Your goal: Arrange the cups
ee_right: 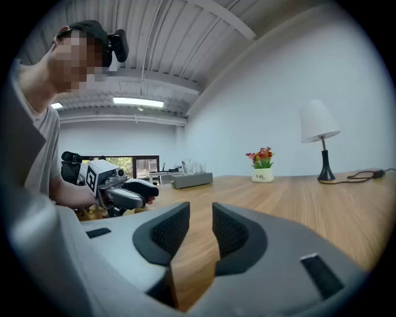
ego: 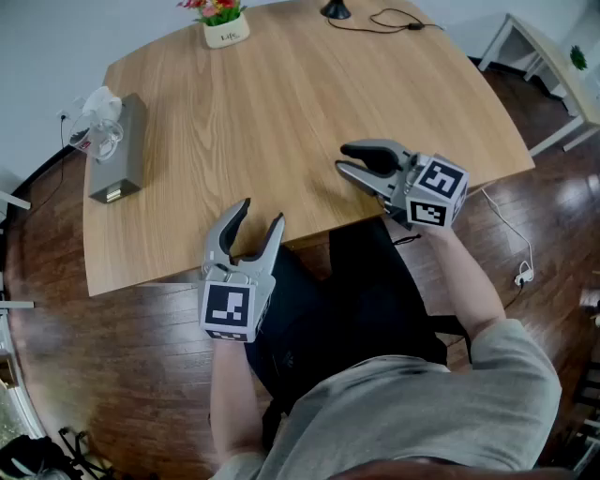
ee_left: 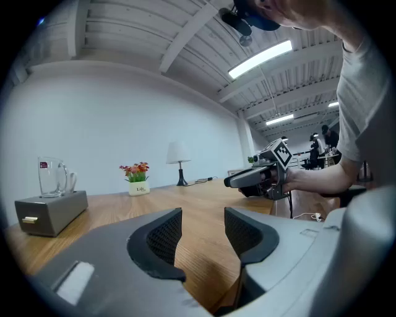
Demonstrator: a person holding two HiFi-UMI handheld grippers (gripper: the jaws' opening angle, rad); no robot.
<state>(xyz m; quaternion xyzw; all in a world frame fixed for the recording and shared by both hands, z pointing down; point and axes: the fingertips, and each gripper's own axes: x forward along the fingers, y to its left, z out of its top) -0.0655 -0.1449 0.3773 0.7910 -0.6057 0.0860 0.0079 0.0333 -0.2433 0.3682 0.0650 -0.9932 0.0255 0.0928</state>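
Clear glass cups (ego: 97,127) stand on a grey box (ego: 120,155) at the left side of the wooden table (ego: 281,103). The left gripper view shows a handled glass cup (ee_left: 52,176) on that box (ee_left: 49,212). In the right gripper view the cups (ee_right: 189,166) are small and far off. My left gripper (ego: 262,212) hovers at the table's near edge, jaws apart and empty (ee_left: 203,218). My right gripper (ego: 342,157) points left over the near right part of the table. Its jaws stand narrowly apart with nothing between them (ee_right: 201,226). Both grippers are far from the cups.
A white pot of flowers (ego: 225,23) stands at the table's far edge. A black lamp base (ego: 335,9) with its cable (ego: 394,21) sits to the right of the pot. White furniture (ego: 553,56) stands beyond the table's right side. The person's legs are under the near edge.
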